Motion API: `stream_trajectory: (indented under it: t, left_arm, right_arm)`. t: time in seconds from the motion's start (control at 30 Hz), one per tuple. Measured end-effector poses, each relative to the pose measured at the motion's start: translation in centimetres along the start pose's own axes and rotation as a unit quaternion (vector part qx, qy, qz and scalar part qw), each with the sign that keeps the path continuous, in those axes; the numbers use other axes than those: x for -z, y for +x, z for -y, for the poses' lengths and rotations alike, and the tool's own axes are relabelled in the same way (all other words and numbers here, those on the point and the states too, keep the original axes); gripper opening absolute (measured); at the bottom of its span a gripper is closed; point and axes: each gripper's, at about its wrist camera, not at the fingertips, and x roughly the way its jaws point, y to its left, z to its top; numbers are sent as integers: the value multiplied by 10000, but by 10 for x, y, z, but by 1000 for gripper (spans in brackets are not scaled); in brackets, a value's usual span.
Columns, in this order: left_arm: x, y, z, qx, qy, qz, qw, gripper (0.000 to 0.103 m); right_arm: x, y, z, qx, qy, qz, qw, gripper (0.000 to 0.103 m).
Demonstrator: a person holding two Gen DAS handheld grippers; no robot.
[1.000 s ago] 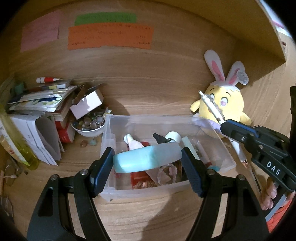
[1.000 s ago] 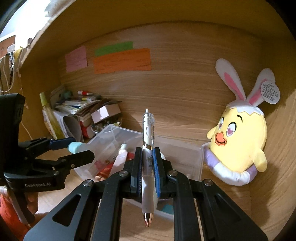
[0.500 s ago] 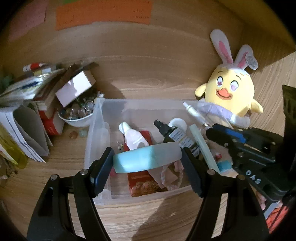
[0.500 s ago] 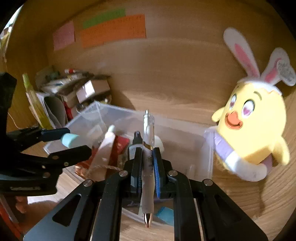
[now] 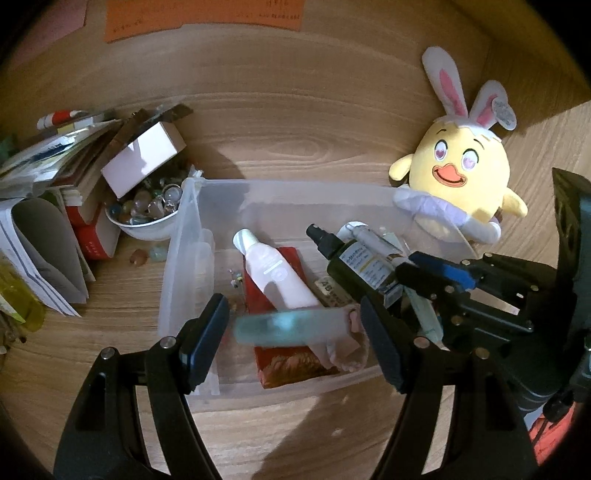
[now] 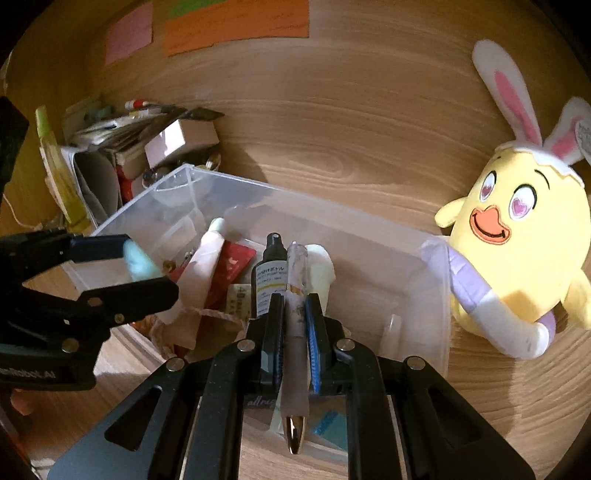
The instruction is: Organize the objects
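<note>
A clear plastic bin (image 5: 184, 258) (image 6: 439, 295) on the wooden desk holds a pink tube (image 5: 275, 273), a dark spray bottle (image 5: 354, 266) (image 6: 271, 273), a red packet (image 5: 291, 354) and other small items. My left gripper (image 5: 295, 328) is open over the bin's front. A blurred light-blue tube (image 5: 291, 328) sits between its fingers, no longer touching them. My right gripper (image 6: 295, 321) is shut on a white pen (image 6: 295, 295) above the bin's right half; it also shows in the left wrist view (image 5: 436, 273).
A yellow plush chick with bunny ears (image 5: 461, 181) (image 6: 517, 258) leans by the bin's right end. A bowl of marbles (image 5: 147, 218), a small box (image 5: 144, 158) and stacked books and papers (image 5: 48, 206) crowd the left. Coloured notes (image 6: 236, 26) hang on the back wall.
Both grippers tilted down over the bin. My left gripper opened wider and let go of the light-blue tube, which now blurs. The pen lowered toward the bin.
</note>
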Motion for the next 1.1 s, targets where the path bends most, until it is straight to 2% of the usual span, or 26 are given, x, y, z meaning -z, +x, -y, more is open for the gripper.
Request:
stream_trajectory:
  t: [0.27,0.4,0.77,0.83,0.9,0.97,1.1]
  left_arm:
    - [2,-17,-1,14,25,122,9999,73]
    - [6,-24,0,-5,87,148,9999,73]
    - [18,-43,4,-150,238,396,9988,73]
    - [21,-47,6,-202,277,482,9982,73]
    - [24,-52,7,-266,296,572,9976,76]
    - [27,-55,8,-317,301,665,9968,84]
    - [32,-62,10,-428,330,836,9950,91]
  right_arm:
    - [-1,-12,5,1,100,-6,9999,16]
    - [1,-22,5,100,120,67,9999,31]
    - [15,-51,4,132,203,284,9993,33]
    - [18,-59,5,100,254,366,9990,42]
    - [22,-66,4,118,278,459,9985,56]
    - [25,-74,2,150,273,554,9980,64]
    - [31,-88,-2,208,266,718,9968,77]
